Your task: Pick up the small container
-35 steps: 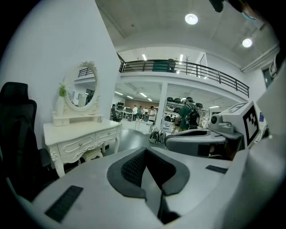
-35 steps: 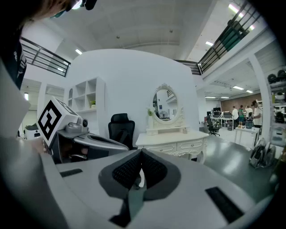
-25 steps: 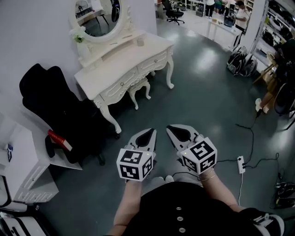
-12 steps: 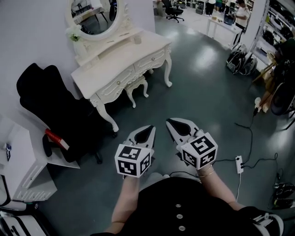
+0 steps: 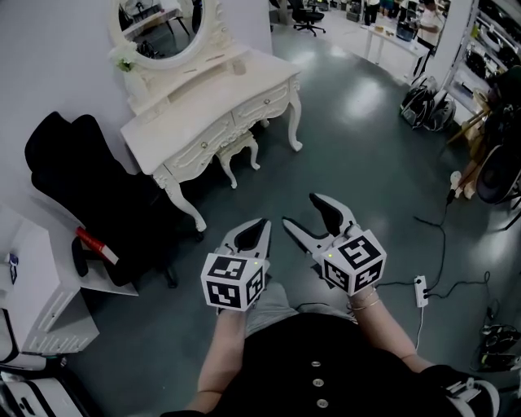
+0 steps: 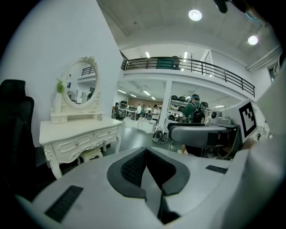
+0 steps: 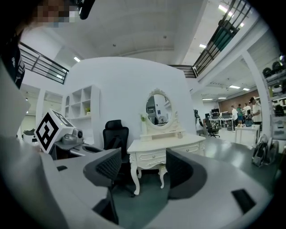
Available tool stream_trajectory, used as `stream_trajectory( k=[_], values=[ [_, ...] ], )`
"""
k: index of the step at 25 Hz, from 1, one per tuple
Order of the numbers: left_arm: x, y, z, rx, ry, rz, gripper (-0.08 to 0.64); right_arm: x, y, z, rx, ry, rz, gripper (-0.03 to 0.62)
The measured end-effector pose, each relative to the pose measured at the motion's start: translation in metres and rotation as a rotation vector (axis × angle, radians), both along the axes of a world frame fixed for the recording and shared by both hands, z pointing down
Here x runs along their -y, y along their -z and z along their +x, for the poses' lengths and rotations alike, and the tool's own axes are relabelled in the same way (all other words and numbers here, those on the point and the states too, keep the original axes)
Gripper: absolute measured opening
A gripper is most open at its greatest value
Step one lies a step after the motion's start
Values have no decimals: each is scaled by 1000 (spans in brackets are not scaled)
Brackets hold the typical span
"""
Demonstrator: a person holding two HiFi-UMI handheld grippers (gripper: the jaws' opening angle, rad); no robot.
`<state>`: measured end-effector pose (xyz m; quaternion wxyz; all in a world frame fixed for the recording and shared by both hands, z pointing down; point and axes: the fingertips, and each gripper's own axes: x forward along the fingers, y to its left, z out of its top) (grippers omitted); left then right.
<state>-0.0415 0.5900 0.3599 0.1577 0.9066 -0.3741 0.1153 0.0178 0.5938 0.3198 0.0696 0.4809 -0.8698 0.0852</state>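
Note:
A small pale container (image 5: pixel 238 68) stands on the back part of the white dressing table (image 5: pixel 203 102), below its oval mirror (image 5: pixel 159 20). Both grippers hang in the air over the grey floor, well short of the table. My left gripper (image 5: pixel 254 230) has its jaws pressed together, and nothing is between them in the left gripper view (image 6: pixel 145 152). My right gripper (image 5: pixel 303 210) stands beside it with the jaws spread and empty; its own view (image 7: pixel 143 167) looks between them at the dressing table (image 7: pixel 163 145). I cannot make out the container in either gripper view.
A white stool (image 5: pixel 240 151) sits tucked under the table. A black office chair (image 5: pixel 81 175) stands left of it, next to a white cabinet (image 5: pixel 32 285). A power strip (image 5: pixel 422 289) and cables lie on the floor at the right. Bags (image 5: pixel 423 106) and desks with people are further back.
My right gripper's jaws have gone from shut to open. Both grippers have shifted slightly forward; the left one stays shut.

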Motion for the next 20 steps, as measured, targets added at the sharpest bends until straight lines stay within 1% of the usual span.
stream_trajectory(
  k=[5,8,11,14,16,18,19,20],
  values=[
    [22,-7,-7,3,34,-14,14,15,-9,4,2,-18,-25,313],
    [42,-12,-10,0,39,-22,14,32,-17,3,2,-24,-38,331],
    [67,-18,-10,-1,34,-23,14,54,-21,1,33,-34,-37,350],
    [99,-24,-10,2,22,-18,14,87,-24,0,66,-54,-32,365],
    [124,-26,-12,0,19,-22,14,112,-24,-2,69,-54,-26,368],
    [152,-24,-14,-6,14,-20,14,138,-22,-8,67,-28,-25,367],
    [167,-21,-15,-13,11,-15,14,151,-21,-12,61,-11,-25,355],
    [183,-18,-17,-21,9,-8,14,164,-20,-15,54,3,-25,328]
  ],
)
